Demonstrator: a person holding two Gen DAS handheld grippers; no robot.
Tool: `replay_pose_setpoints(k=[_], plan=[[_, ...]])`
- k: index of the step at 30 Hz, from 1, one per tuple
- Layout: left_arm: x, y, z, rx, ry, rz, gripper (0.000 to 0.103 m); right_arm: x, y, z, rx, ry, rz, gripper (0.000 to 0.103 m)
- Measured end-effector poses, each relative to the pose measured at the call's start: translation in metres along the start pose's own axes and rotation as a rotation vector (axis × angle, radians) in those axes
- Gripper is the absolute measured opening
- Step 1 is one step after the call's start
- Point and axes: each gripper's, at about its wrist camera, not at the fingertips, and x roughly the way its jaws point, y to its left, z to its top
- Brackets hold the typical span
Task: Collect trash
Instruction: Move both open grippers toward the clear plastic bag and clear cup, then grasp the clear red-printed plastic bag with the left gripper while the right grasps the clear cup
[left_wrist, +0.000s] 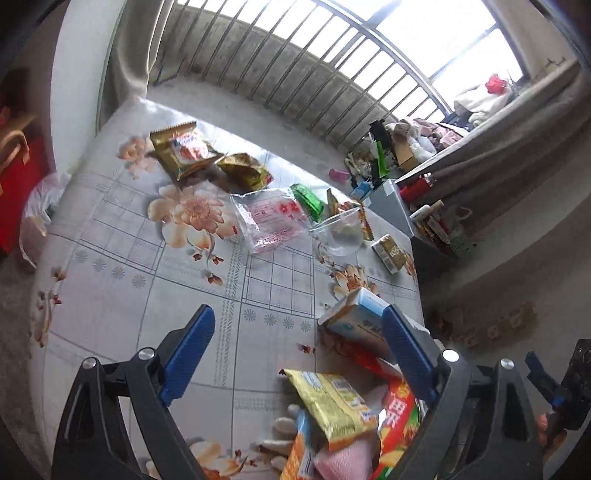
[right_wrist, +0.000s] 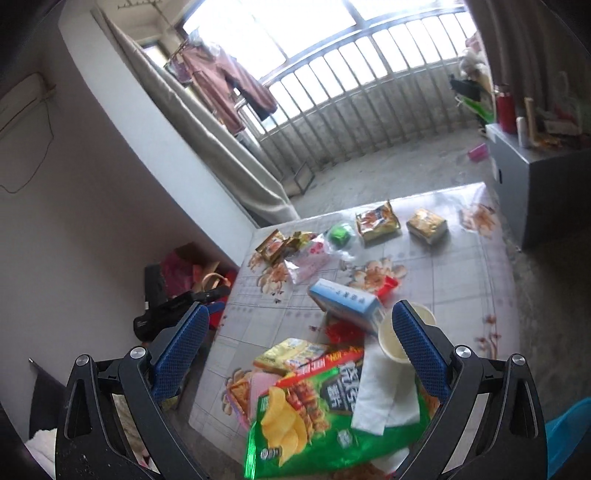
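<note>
Floral table (left_wrist: 129, 295) strewn with wrappers; chip bag (right_wrist: 314, 424) lies between right gripper (right_wrist: 301, 365) fingers, both grippers wide, holding nothing; left gripper (left_wrist: 299, 354) over bare cloth.

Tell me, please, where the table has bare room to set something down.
The table lies bare between the left gripper and the clear plastic bag, left of the blue-and-white box. Crowded: the near snack-bag heap and the far gold wrappers.
</note>
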Motion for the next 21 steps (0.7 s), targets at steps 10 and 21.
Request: replay_pose_setpoints(k=[10,21], plan=[[0.106,0.049,0.064,-0.174,0.064,0.128,0.058,0.227,-0.023,0.095,0.041,0.371,-0.147,0.095],[0.135,0.05,0.078,-0.11,0.042,0.2,0.034,0.346,-0.07,0.104,0.33,0.515,-0.353,0.089]])
